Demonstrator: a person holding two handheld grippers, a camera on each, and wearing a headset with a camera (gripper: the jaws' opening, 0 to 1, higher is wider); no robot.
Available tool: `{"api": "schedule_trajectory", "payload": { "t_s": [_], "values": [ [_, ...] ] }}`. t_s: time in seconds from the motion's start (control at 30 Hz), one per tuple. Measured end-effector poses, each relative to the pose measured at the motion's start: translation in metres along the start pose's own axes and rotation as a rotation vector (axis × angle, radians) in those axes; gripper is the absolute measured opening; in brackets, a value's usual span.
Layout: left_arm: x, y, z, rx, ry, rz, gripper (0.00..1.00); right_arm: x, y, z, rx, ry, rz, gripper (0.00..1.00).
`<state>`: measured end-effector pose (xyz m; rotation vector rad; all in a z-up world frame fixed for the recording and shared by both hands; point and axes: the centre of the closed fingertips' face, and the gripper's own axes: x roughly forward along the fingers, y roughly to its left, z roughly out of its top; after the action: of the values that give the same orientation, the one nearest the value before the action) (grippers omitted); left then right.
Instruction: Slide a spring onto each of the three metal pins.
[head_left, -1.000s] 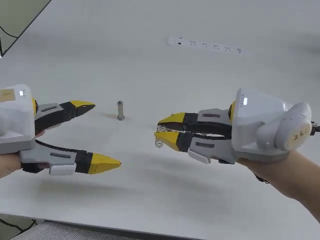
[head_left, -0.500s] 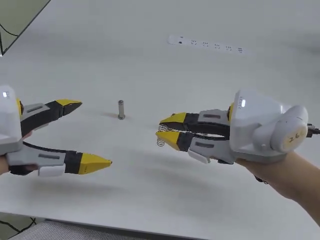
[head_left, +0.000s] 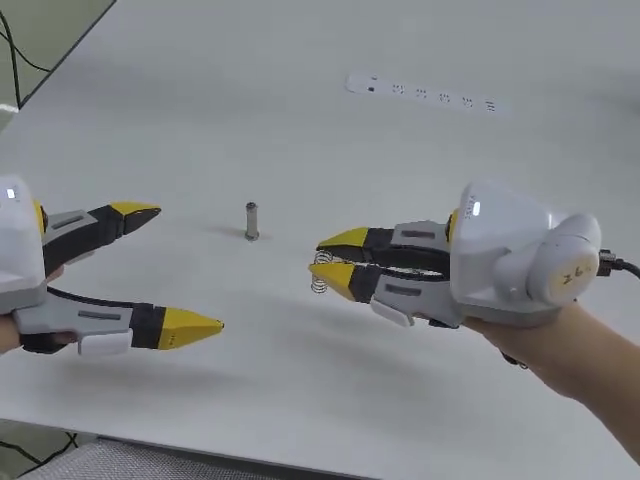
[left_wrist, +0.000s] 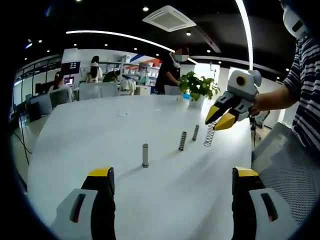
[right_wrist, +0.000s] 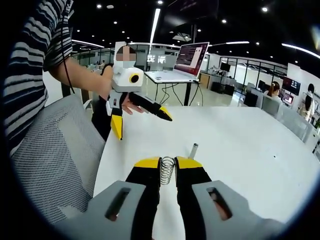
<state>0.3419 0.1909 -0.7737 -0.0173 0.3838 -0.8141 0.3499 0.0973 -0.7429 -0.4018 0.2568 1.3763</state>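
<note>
Open-plan office with a dark ceiling, spotlights and long light strips. People sit at desks far back, seen in the left gripper view. The work surface is a big plain white table (head_left: 400, 150), matte and bare over most of its area.

At far left in the head view, the left gripper (head_left: 182, 268) has yellow-tipped black jaws spread wide with nothing between them. It is raised off the table and held in a hand. Its own view shows both tips far apart, framing the tabletop.

Right of it, near the table's middle, a short grey metal pin (head_left: 251, 221) stands upright and bare, apart from both grippers.

In the left gripper view, two upright coiled springs (left_wrist: 183, 141) stand further along the table past the pin, close to each other. I cannot tell whether pins are inside them.

Next right, a small silver wire spring (head_left: 318, 286) is pinched near the tips of the right gripper (head_left: 322, 257). Its jaws are narrowed onto the coil and the spring's lower end hangs below them. It sits above the table, to the right of the bare pin and not touching it. The right gripper view shows the coil upright between the two yellow tips, with the pin beyond.

At top right in the head view, a white power strip (head_left: 420, 92) lies flat on the table. A green potted plant (left_wrist: 200, 86) sits at the table's far end in the left gripper view. An open laptop (right_wrist: 187, 60) is on a desk behind in the right gripper view, with a grey mesh chair (right_wrist: 55, 155) beside the table edge.
</note>
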Motion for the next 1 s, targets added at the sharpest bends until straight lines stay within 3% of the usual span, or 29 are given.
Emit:
{"api": "schedule_trajectory", "payload": {
  "t_s": [0.6,1.0],
  "values": [
    [-0.004,0.002,0.002,-0.004,-0.008,0.007,0.97,0.031,-0.022,0.018,-0.024,-0.017,0.006,0.12],
    [-0.005,0.0,0.001,-0.016,-0.017,0.008,0.97,0.052,-0.046,0.028,-0.011,-0.012,-0.044,0.12]
  ]
}}
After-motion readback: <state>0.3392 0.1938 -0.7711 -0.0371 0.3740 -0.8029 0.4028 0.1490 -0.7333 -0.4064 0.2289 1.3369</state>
